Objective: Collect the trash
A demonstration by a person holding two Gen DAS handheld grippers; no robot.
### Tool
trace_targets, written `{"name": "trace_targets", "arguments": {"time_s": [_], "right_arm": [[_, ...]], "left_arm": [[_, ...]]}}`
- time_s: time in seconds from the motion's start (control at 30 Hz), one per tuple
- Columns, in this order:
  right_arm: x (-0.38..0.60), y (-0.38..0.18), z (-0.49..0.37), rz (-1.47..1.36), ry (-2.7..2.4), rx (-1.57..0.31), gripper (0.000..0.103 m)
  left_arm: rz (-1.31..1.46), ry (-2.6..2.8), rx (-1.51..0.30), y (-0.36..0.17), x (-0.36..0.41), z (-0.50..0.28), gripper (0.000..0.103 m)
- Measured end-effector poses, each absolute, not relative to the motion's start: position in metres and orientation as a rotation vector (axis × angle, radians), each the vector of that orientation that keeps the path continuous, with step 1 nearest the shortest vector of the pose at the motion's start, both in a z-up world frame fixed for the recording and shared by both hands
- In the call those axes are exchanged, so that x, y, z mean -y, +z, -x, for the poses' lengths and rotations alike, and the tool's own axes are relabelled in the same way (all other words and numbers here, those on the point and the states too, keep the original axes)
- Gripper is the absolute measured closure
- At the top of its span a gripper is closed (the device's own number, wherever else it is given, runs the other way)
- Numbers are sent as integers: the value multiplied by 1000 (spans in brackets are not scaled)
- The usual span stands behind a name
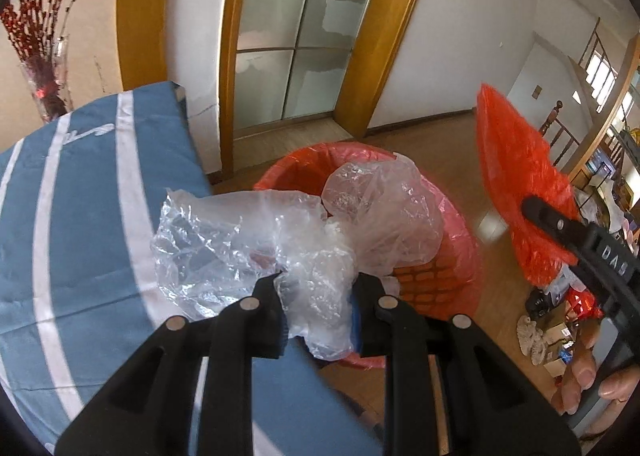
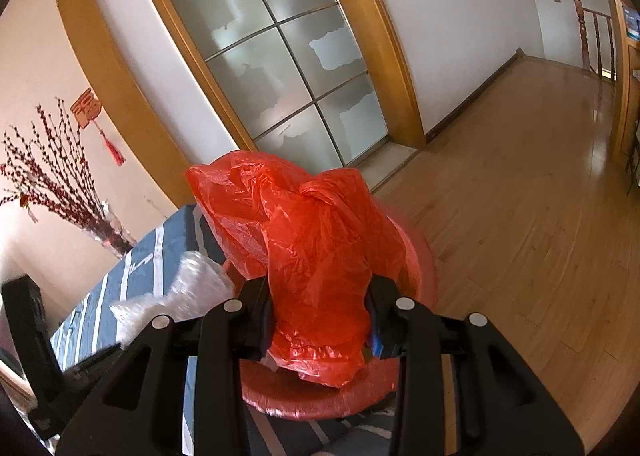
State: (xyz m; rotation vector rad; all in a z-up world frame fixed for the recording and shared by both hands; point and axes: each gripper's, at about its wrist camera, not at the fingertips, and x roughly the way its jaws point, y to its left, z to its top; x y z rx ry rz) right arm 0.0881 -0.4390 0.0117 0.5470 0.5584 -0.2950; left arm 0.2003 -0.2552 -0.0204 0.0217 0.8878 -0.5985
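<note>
Trash is in both your grippers: the crumpled clear plastic film (image 1: 256,248) pinched in the left gripper (image 1: 318,310) jaws above the red-lined mesh bin (image 1: 436,276), ready to drop, while your right gripper (image 2: 318,320) jaws clamp the crumpled red plastic bag (image 2: 308,248) beside the blue striped worktop (image 1: 80,216).

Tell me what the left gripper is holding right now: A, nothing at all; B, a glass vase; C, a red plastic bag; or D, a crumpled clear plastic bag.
D: in the left wrist view, the left gripper has its fingers closed on a crumpled clear plastic bag, held above the red-lined bin.
</note>
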Motion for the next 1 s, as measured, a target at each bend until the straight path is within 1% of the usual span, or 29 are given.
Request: {"name": "trace_targets", "arguments": {"time_s": [0.03,0.17,0.2,0.3,0.37,0.43,0.47,0.6,0.63,0.7,0.77,0.8,0.9,1.0], "right_arm": [[441,12,-91,-554,-293,-554,67],[447,12,-104,-572,-276,-551,58],[448,12,-106,-576,-272,-553,53],[449,8,-113,-575,-270,-567,45],[449,4,-113,-573,-272,-575,42],[448,2,-113,-582,-273,-577,39],[448,1,-111,-588,-274,-575,36],[449,3,-106,-589,-279,-569,32],[447,6,-101,-575,-289,-559,31],[449,10,-97,-555,-307,-545,26],[447,15,-87,-523,-325,-523,23],[446,17,-83,-512,-330,-516,19],[438,23,-66,-486,-343,-482,15],[427,27,-53,-464,-338,-465,12]], "left_arm": [[-23,-601,-891,-22,258,-201,79],[-29,-612,-903,-27,272,-208,77],[-31,-615,-906,-29,275,-209,75],[-37,-612,-924,-36,279,-214,68],[-41,-607,-937,-41,278,-216,64],[-31,-606,-948,-45,275,-217,59],[-24,-611,-953,-46,274,-218,58],[-36,-602,-950,-47,269,-214,51],[-36,-597,-947,-46,265,-213,50],[-32,-588,-941,-45,259,-210,49],[-30,-576,-926,-42,249,-207,47],[-30,-571,-915,-39,245,-205,45],[-23,-558,-876,-29,230,-198,40],[-25,-546,-826,-18,211,-182,37]]}}
